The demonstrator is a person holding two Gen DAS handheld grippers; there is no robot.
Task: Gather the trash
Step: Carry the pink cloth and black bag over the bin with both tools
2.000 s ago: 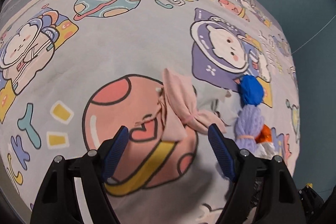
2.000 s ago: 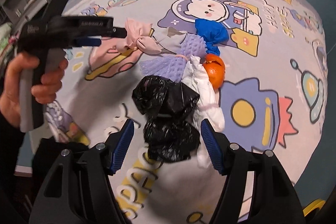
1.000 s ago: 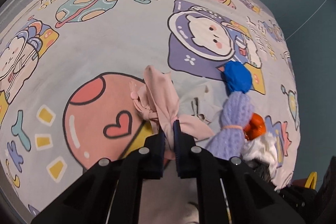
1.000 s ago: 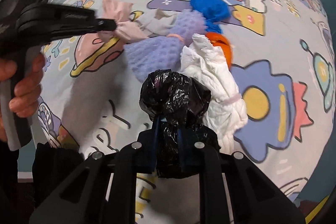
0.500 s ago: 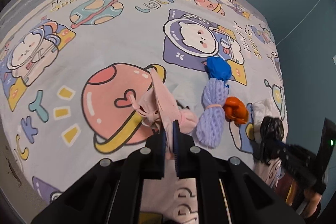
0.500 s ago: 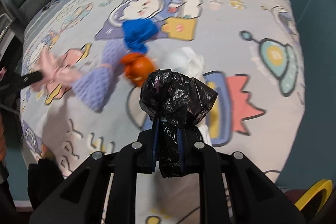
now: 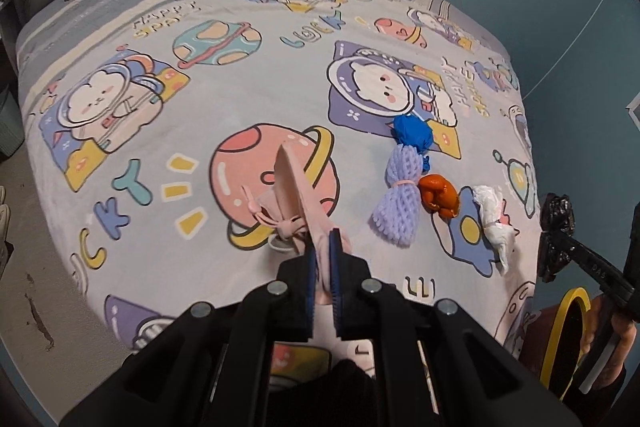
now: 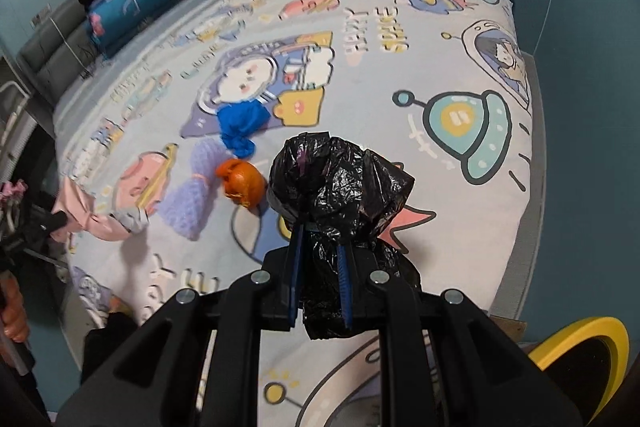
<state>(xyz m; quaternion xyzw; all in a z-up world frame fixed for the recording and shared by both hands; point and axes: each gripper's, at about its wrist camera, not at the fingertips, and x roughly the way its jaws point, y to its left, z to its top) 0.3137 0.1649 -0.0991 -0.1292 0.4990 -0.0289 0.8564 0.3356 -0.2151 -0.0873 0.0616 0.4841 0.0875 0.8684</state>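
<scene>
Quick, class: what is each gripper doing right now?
Left gripper: shut on the pink bag.
Right gripper: shut on the black bag.

Two seconds earlier we held both grippers open over the bedspread (image 7: 248, 95); since then we clamped the left gripper (image 7: 322, 255) on the pink bag (image 7: 294, 183) and the right gripper (image 8: 320, 255) on the black bag (image 8: 340, 183). We raised both bags clear of the cover, the pink one now standing up from the jaws. With the black bag gone from the pile, the white bag (image 7: 492, 215) lay exposed beside the orange bag (image 7: 438, 195).
</scene>
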